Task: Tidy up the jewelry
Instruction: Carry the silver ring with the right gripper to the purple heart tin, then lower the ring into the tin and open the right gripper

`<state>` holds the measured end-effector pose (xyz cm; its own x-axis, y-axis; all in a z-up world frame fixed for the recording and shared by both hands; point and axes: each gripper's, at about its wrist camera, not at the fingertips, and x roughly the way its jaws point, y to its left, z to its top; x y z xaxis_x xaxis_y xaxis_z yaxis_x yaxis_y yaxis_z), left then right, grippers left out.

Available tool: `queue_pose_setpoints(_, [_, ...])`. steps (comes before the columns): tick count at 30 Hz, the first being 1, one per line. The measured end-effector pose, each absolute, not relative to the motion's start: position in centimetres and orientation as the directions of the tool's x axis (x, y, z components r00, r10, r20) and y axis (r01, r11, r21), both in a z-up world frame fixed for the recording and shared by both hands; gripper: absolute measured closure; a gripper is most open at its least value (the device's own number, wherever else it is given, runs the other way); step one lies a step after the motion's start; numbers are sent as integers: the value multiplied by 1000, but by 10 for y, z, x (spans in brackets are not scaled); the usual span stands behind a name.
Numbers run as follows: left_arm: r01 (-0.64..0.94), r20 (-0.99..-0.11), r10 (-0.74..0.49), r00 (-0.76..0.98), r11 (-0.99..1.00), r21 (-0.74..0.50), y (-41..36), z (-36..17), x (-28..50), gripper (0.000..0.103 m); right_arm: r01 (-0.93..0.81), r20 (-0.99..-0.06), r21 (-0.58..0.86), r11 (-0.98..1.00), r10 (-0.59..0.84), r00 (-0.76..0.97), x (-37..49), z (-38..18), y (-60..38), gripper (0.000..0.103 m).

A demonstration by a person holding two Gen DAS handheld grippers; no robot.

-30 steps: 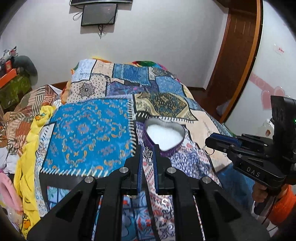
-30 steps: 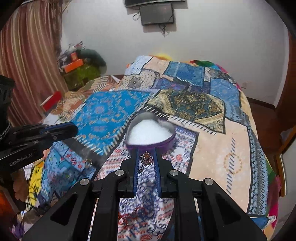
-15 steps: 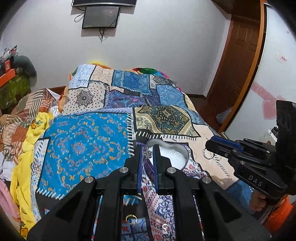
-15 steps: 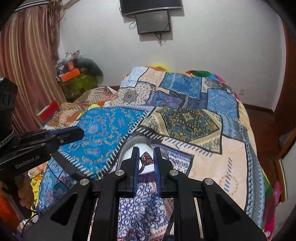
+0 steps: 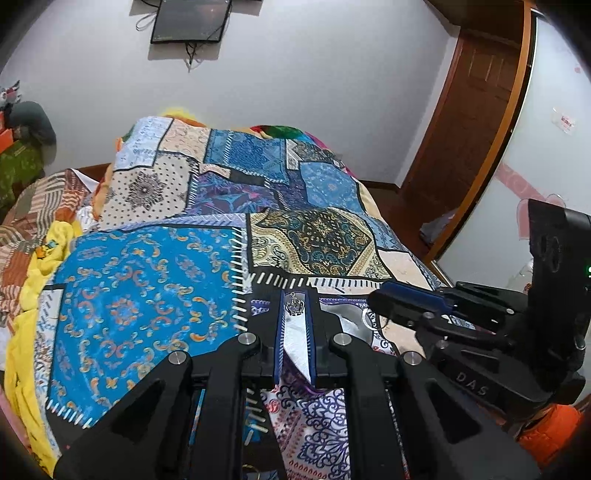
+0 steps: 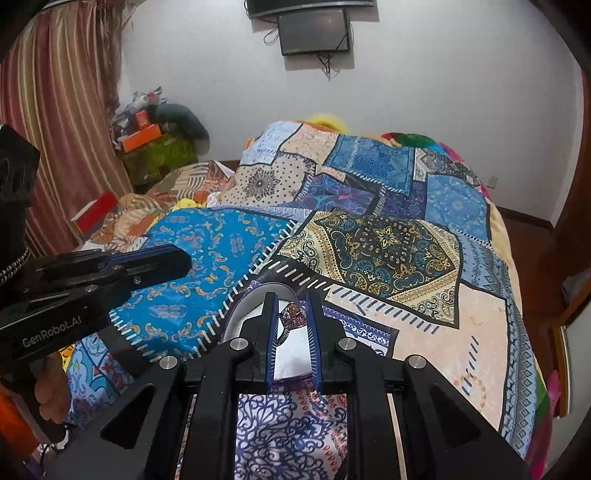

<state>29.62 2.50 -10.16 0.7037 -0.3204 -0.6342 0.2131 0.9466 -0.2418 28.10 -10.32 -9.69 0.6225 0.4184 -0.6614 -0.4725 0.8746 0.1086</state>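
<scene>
The left gripper (image 5: 294,306) has its jaws clenched on a small silver crown charm (image 5: 294,307), pinched between the blue pads near their tips. Directly below and behind the charm lies the white lining of the box (image 5: 295,341), a purple-walled dish resting on the bed; most of its outline is hidden by the gripper body in this view.

The right gripper (image 6: 291,317) has its jaws clenched on a ring (image 6: 291,316) with a dark band and a cluster of reddish-brown stones, held tilted between the pads. It hangs over the box (image 6: 255,295), whose pale rim curves out past the left finger and whose white lining shows between and below the fingers. From the left wrist view, the right gripper (image 5: 376,308) comes in from the right with its tip beside the left one, and a small silver loop shows at its tip, over the box's edge.

From the right wrist view, the left gripper (image 6: 181,260) reaches in from the left, above the blue patch of the quilt (image 6: 388,240). The patchwork quilt covers the bed. Beyond it stands a white wall with a dark screen (image 6: 314,31) mounted high. A striped curtain (image 6: 55,110) hangs on the left, with a pile of clutter (image 6: 155,144) in the corner beside it, and a wooden door (image 5: 476,110) stands on the right.
</scene>
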Motion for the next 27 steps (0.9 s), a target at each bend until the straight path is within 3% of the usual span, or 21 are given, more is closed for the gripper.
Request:
queue_pose_setpoints(16, [266, -699, -378, 607, 926, -269, 4, -134, 320, 94, -494, -752, 145, 858, 420, 509, 302, -129, -103, 89])
queue_pose_setpoints(27, [250, -705, -352, 616, 936, -249, 14, -137, 315, 92, -498, -781, 153, 854, 413, 468, 306, -138, -100, 89])
